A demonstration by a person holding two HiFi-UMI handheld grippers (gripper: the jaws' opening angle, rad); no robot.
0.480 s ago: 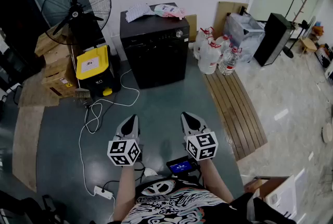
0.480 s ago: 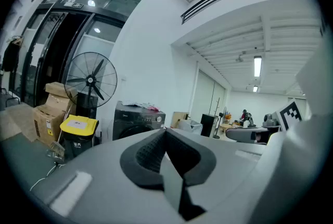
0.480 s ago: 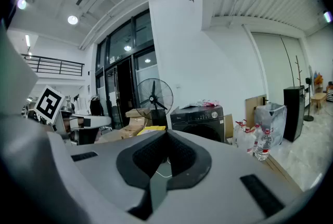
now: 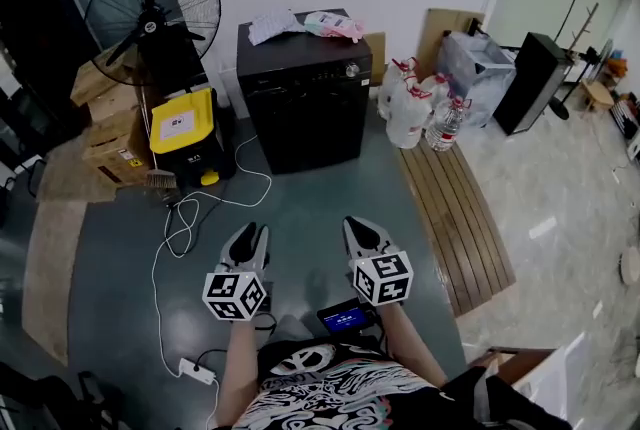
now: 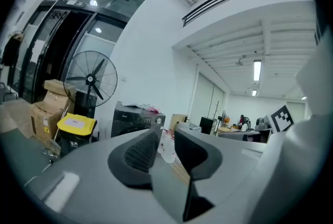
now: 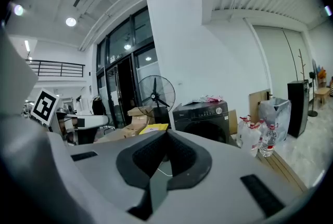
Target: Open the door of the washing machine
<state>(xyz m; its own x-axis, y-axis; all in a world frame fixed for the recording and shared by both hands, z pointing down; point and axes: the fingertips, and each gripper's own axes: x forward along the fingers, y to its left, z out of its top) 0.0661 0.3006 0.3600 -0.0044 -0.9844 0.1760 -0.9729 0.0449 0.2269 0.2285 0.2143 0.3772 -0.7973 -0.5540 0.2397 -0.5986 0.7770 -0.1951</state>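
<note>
Your left gripper (image 4: 250, 238) is narrowly open and empty; your right gripper (image 4: 361, 230) is closed and empty. The washing machine (image 4: 305, 108) stands against the far wall, well ahead, between a yellow-lidded bin (image 4: 183, 133) and water jugs (image 4: 408, 108). A white cable (image 4: 185, 213) loops across the floor before it.

The head view looks steeply down; both gripper views face forward from low, sharing the distant washer (image 4: 305, 108) and fan (image 4: 150, 21).
</note>
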